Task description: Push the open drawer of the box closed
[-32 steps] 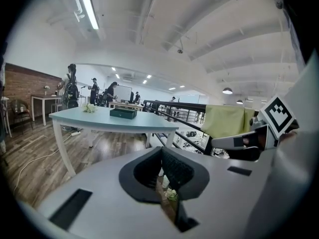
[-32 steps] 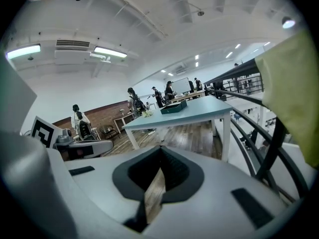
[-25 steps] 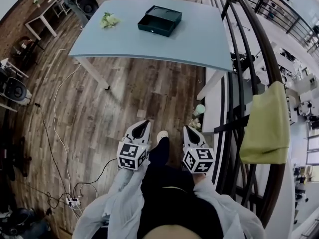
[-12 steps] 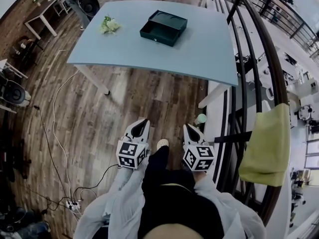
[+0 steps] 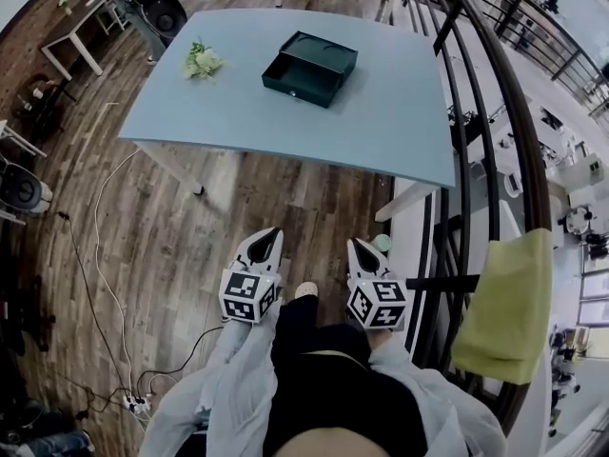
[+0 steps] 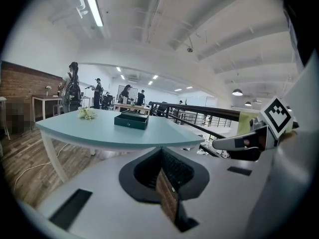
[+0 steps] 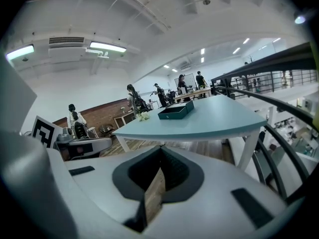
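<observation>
Although the head view looks down on the left hand-held gripper and the right hand-held gripper side by side over the wooden floor, it does not show how their jaws stand. Each gripper's own view does. The left one's jaws meet at the tips with nothing between them, and the right one's are likewise closed and empty.

The dark green box sits on the pale blue worktop, toward its far side and well apart from both grippers. From above, its drawer is pulled out toward the person, with the inside open to view. The gripper views see the box only low and side-on, and the left one picks out a small pale knob on the drawer front.

A bunch of white flowers lies on the worktop to the left of the box, apart from it. The gripper views add people standing beyond the worktop, a brick wall and ceiling lights. The head view shows a yellow-green cloth draped over the black railing on the right.
</observation>
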The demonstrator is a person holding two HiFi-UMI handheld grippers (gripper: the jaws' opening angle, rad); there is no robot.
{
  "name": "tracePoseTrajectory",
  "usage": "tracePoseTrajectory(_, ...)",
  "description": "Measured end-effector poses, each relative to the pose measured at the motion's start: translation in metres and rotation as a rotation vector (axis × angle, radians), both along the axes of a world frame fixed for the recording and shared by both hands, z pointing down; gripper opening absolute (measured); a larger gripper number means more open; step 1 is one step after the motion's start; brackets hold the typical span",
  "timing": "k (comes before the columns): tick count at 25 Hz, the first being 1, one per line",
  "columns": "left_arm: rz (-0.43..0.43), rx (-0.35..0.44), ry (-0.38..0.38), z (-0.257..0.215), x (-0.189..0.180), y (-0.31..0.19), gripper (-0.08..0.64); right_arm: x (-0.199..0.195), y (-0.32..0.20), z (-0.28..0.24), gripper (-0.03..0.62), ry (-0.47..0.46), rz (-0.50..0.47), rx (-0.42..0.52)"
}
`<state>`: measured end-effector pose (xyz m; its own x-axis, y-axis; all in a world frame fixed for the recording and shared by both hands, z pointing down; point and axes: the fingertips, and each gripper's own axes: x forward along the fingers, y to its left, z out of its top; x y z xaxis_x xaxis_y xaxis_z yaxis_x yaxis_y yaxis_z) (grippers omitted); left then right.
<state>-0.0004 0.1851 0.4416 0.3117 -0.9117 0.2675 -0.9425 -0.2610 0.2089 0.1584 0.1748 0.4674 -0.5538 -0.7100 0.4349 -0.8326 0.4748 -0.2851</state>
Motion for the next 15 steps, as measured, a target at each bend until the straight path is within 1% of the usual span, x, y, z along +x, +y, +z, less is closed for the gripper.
tracePoseTrajectory(5,0.009,0.0,-0.002,0.003,-0.002,-0.015,0.017,-0.002,-0.016,0.003,0.007,0.0,0.005,-0.003)
tracePoseTrajectory(15,-0.039,-0.007,0.012,0.006,-0.015,-0.011,0.017,-0.011,-0.019,0.001,0.008,0.008,-0.029,-0.01)
